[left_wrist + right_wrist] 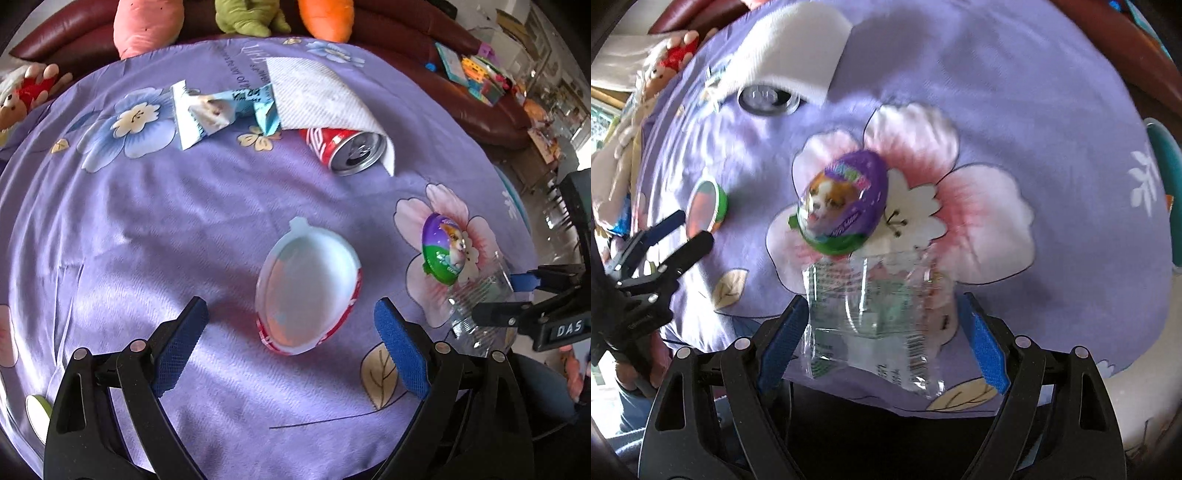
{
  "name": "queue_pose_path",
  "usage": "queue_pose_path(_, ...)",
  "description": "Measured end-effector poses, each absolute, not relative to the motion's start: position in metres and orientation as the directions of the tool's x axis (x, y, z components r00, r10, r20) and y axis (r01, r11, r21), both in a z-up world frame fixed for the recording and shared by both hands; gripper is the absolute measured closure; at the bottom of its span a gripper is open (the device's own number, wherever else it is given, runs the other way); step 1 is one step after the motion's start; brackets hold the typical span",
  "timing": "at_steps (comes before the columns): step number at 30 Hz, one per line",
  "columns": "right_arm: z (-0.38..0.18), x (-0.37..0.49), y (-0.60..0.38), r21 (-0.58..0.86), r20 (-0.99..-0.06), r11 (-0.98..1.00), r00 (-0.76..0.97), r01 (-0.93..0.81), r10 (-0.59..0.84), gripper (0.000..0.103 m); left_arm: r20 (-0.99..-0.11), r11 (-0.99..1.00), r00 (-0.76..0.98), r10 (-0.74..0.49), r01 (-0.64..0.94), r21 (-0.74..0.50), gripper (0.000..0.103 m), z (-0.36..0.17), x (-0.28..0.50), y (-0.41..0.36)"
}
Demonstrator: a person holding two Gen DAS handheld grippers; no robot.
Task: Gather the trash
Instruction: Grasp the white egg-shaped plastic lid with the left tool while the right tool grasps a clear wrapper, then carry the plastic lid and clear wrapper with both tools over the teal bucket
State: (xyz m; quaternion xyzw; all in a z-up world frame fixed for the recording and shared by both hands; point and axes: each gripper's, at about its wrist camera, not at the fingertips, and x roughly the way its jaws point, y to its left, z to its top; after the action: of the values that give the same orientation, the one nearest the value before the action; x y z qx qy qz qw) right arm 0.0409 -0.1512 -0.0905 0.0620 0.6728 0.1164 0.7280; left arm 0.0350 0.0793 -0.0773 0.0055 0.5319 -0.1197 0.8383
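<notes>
Left wrist: purple floral tablecloth point(184, 229), maroon sofa point(436, 40), plush toys point(147, 26) behind.

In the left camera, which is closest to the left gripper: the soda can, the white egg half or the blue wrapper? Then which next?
From the left gripper:
1. White egg half, right between the fingers.
2. Soda can, farther back, under the napkin.
3. Blue wrapper, far back, to the left.

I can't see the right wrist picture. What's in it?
The open right gripper sits around a clear plastic wrapper at the edge of a purple flowered tablecloth. Just beyond lies a purple-and-green toy egg half with a puppy picture.
</notes>
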Motion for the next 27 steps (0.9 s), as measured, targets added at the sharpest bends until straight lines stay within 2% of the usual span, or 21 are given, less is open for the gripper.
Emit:
queue_pose_path(1, -0.09, 0.041, -0.148, 0.233, -0.967, 0.968, 0.079, -0.095, 0.241, 0.024, -0.894, 0.972, 0.404, -0.193, 0.205, -0.117, 0.011, -0.078, 0.037, 0.078)
queue_pose_path(4, -0.087, 0.038, -0.139, 0.22, -0.965, 0.966, 0.114, -0.14, 0.236, 0.038, -0.897, 0.973, 0.401, -0.187, 0.2, -0.114, 0.011, -0.081, 0.038, 0.079)
queue_pose_path(8, -0.083, 0.037, -0.137, 0.246, -0.956, 0.957, 0.122, -0.155, 0.266, 0.048, -0.891, 0.973, 0.42, -0.173, 0.211, -0.089, 0.011, -0.08, 0.041, 0.072)
queue_pose_path(10, -0.081, 0.036, -0.137, 0.251, -0.954, 0.955, 0.125, -0.158, 0.271, 0.049, -0.889, 0.972, 0.425, -0.167, 0.221, -0.077, 0.012, -0.08, 0.041, 0.068)
queue_pose_path(11, -0.08, 0.036, -0.137, 0.25, -0.954, 0.955, 0.128, -0.159, 0.271, 0.049, -0.89, 0.972, 0.427, -0.161, 0.224, -0.068, 0.02, -0.081, 0.042, 0.066)
queue_pose_path(12, -0.079, 0.036, -0.138, 0.25, -0.953, 0.955, 0.131, -0.16, 0.272, 0.05, -0.892, 0.972, 0.424, -0.156, 0.228, -0.062, 0.035, -0.081, 0.044, 0.065)
queue_pose_path(13, -0.077, 0.035, -0.139, 0.253, -0.952, 0.954, 0.134, -0.159, 0.275, 0.051, -0.896, 0.971, 0.416, -0.154, 0.232, -0.059, 0.045, -0.083, 0.044, 0.064)
queue_pose_path(14, -0.075, 0.035, -0.141, 0.26, -0.949, 0.953, 0.14, -0.156, 0.282, 0.051, -0.902, 0.971, 0.406, -0.146, 0.231, -0.054, 0.048, -0.086, 0.045, 0.062)
queue_pose_path(27, -0.04, 0.055, -0.214, 0.318, -0.906, 0.947, 0.28, -0.049, 0.318, 0.051, -0.877, 0.974, 0.451, -0.163, 0.213, -0.072, 0.048, -0.047, 0.056, 0.044)
